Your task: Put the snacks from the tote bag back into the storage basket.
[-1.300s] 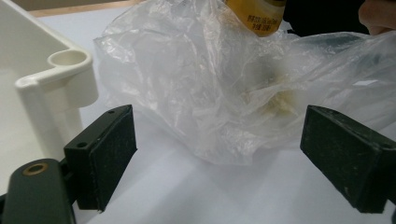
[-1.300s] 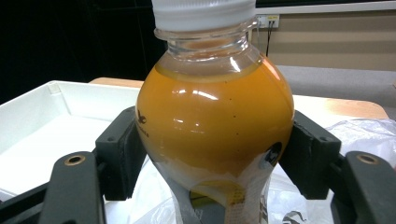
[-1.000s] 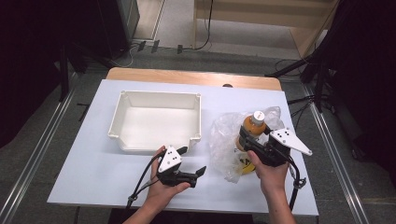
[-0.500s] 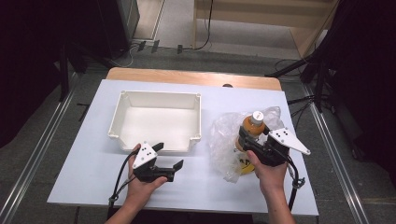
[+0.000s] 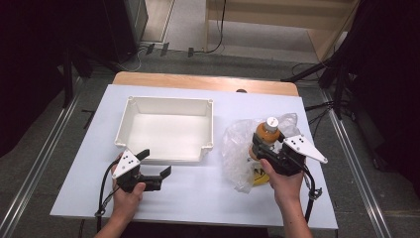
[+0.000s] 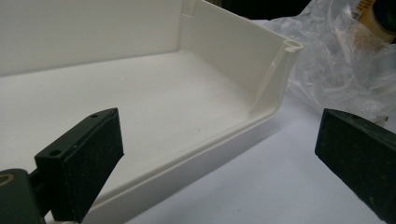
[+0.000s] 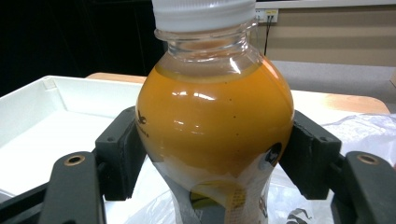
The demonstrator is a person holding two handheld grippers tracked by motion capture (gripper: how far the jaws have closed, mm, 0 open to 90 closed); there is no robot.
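right gripper (image 5: 265, 148) is clamping the orange juice bottle (image 5: 266, 135), jaws pressing both sides of its belly, upright over the crumpled plastic bag (image 5: 237, 148) on the right of the tabletop (image 5: 208, 193). left gripper (image 5: 154, 166) is sliding left, away from the bag, to the near edge of the white tray (image 5: 163, 106); its jaws have just been opening, nothing between them. i'm judging the bag released and the bottle nearly free for the tray.
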